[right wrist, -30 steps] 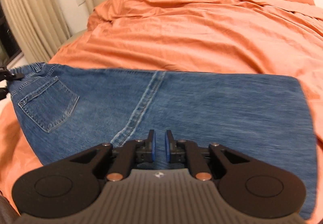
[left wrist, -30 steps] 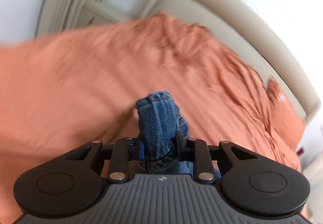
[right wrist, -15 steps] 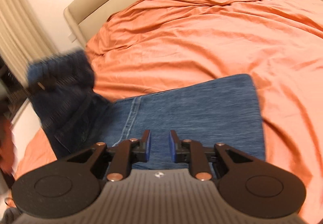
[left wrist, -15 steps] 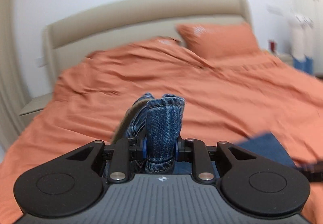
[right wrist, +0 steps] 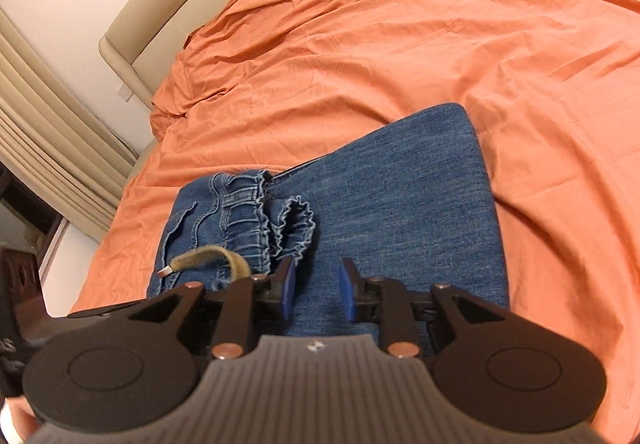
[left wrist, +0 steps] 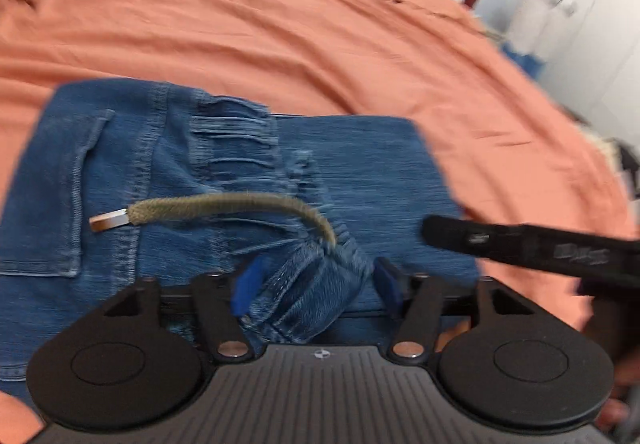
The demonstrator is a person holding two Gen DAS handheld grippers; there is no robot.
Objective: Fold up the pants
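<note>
Left gripper [left wrist: 312, 286] opening around bunched waistband of folded blue pants [left wrist: 360, 163], pads seemingly clear.

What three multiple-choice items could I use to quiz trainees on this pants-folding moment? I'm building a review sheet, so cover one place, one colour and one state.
1. Where do the jeans lie?
A. on the orange bed cover
B. on the floor
C. over the headboard

2. What colour is the drawstring cord at the waistband?
A. red
B. olive-tan
C. white

3. How does the left gripper stand to the waistband?
A. jaws opening, pads apart from the bunched denim between them
B. clamped tight on it
C. far from it, over bare bedding

Answers:
1 A, blue denim rests flat on the orange cover in both views.
2 B, the cord looks olive-tan with a metal tip.
3 A, the blue pads stand clear on either side of the gathered waistband.
</note>
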